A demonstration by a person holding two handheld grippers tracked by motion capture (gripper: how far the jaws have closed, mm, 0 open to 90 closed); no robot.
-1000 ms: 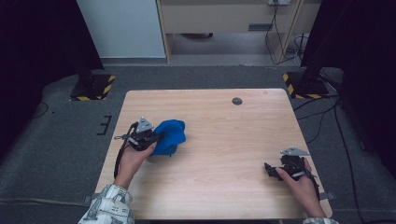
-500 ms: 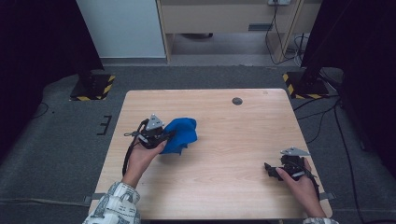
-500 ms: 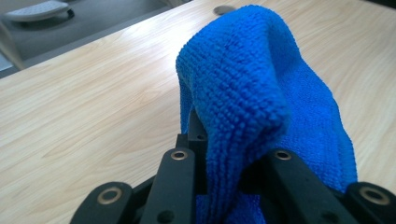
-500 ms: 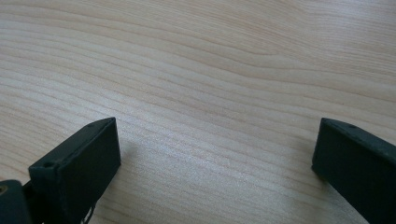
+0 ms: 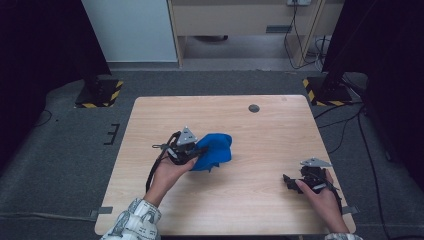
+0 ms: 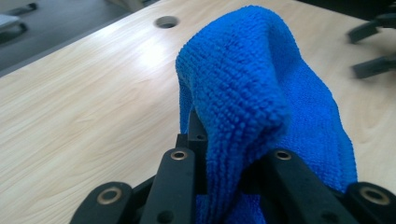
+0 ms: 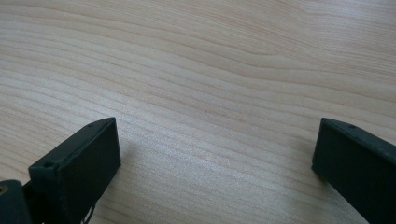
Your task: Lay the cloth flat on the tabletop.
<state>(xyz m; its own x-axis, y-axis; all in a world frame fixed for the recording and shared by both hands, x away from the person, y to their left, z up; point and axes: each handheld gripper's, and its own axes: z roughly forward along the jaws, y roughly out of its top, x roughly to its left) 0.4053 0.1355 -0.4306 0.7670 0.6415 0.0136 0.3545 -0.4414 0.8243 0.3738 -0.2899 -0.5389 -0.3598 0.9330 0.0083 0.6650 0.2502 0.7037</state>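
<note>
A blue terry cloth hangs bunched from my left gripper, a little above the wooden table left of its middle. In the left gripper view the cloth drapes over and between the black jaws, which pinch a fold of it. Near the table's front right corner my right gripper rests in the person's hand, low over the wood. Its own view shows both jaws far apart, bare wood grain between them and nothing held.
A round cable hole lies near the table's far edge. Two black stands with yellow-black striped bases flank the table's far corners on the grey carpet. Cables trail on the floor at the right.
The left gripper has carried the blue cloth to the right, toward the table's middle, and lifted it slightly. The right gripper has kept still.
</note>
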